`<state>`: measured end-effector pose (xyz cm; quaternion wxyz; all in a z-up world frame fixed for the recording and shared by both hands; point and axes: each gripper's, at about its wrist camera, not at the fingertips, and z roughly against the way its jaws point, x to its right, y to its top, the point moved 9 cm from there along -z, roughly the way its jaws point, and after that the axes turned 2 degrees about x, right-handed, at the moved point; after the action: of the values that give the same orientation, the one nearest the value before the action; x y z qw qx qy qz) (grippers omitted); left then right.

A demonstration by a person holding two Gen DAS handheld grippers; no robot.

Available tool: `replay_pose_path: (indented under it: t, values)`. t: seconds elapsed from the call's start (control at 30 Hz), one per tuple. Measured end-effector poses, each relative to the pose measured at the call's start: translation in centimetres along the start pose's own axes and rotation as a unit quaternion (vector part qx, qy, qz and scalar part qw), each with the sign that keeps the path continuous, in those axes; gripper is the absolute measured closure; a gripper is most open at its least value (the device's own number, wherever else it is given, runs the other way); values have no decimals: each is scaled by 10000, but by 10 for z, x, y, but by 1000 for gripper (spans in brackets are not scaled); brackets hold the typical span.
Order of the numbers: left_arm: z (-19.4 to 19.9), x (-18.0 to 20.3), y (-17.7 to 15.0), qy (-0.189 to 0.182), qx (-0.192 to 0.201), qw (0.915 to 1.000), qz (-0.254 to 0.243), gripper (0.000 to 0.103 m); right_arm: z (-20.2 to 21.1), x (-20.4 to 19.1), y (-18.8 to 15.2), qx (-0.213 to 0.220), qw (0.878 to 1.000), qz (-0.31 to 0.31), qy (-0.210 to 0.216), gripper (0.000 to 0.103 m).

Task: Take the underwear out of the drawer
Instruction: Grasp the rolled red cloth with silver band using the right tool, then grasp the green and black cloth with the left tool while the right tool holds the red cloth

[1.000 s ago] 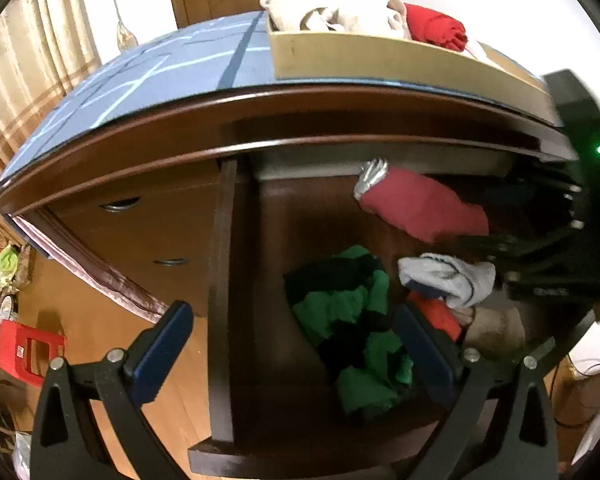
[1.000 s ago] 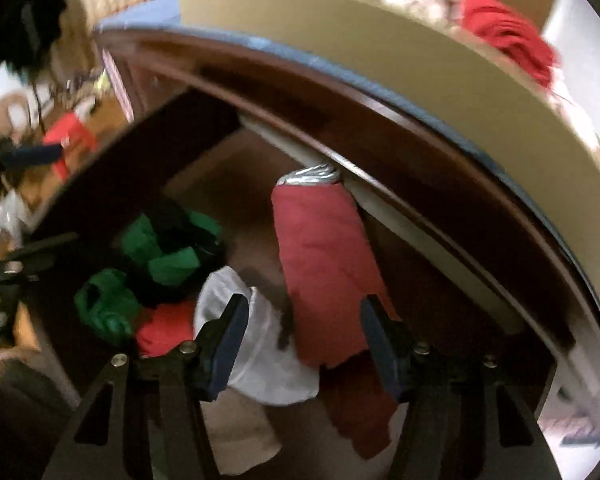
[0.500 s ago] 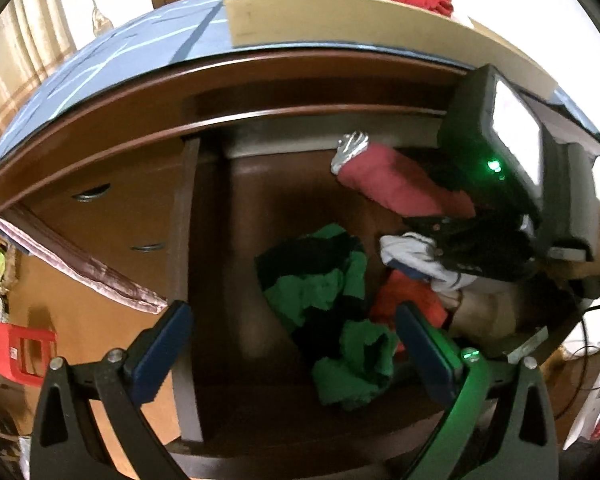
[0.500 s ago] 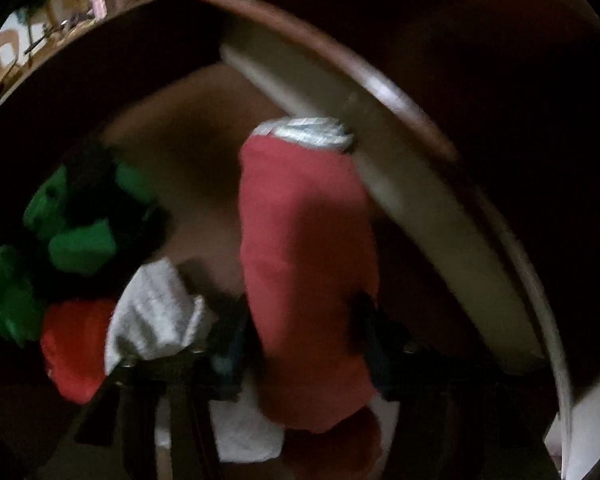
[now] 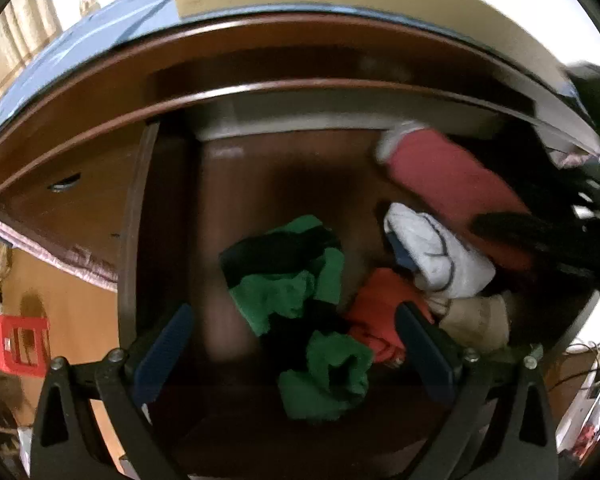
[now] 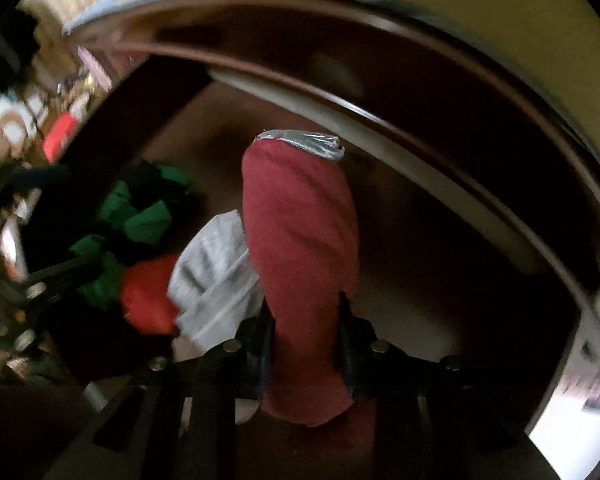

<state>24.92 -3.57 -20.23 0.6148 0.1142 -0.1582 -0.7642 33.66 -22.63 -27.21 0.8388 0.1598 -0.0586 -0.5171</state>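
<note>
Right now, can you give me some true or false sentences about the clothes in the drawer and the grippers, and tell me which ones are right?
1. The right gripper is shut on the long dark red underwear with a silver-grey waistband. True.
2. The left gripper is squeezing the crumpled green and black garment. False: it is open and hangs over the garment, holding nothing.
3. The dark wooden drawer is pulled open. True.
4. The folded white-grey garment lies on top of the dresser. False: it lies inside the drawer, beside the dark red underwear.
5. A bright orange-red cloth lies in the drawer next to the green and black garment. True.
</note>
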Motion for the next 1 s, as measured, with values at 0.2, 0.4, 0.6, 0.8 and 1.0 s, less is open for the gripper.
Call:
replay_pose_path:
  t: [0.2,0.4,0.6,0.8,1.0]
  values:
    - [-21,-5,-7,63,-415,9988,258,5,15,10,-25,285,9931,-983,574,75]
    - [-27,2,-6,149,-472,9986,164,12,35,-9,-41,771,9787,-1678,901,74]
    - [-26,5,-9,300,-476,9984,106,21,52,-19,-49,1043,9704,-1970,929,74]
    - [-23,1,-11,583,-303,9978,4,33,57,-13,-59,1214,9635,-2205,916,74]
    - [-16,-4,-7,837,96,9962,-214,65,57,-9,-65,1389,9604,-2307,717,74]
